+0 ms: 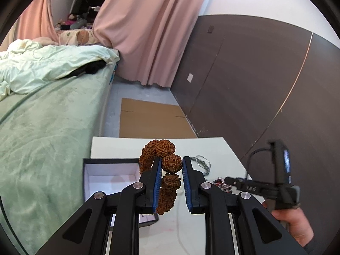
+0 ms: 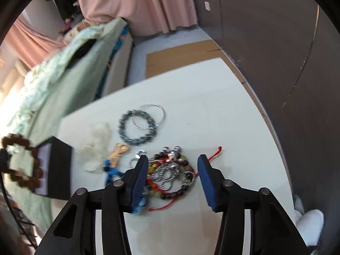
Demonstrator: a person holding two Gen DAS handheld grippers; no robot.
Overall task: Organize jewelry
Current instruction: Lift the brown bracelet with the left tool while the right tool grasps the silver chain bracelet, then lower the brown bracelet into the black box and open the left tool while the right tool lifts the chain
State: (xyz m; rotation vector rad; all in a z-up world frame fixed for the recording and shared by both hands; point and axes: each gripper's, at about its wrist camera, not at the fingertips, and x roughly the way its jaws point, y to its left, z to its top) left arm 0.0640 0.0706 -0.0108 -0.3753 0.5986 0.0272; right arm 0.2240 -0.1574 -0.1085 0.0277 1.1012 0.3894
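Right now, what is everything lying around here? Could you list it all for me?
Brown bead bracelet: one, brown, held in left gripper near the box.
Box: one, black with pale lining, table's left edge.
Tangled jewelry pile: several pieces, silver, red, dark, between right gripper's fingers.
Dark bead bracelet: one, grey, mid-table.
Silver hoop: one, overlapping the grey bracelet.
Table: one, white.
Bed: one, green cover, left.
Curtain: pink, behind.
Cardboard: brown, on floor.
Left gripper: shut on bracelet.
Right gripper: open.
Hand: one.

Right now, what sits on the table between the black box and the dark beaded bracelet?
In the right wrist view, a pale, whitish translucent clump lies between the black box and the dark beaded bracelet; blur hides what it is.
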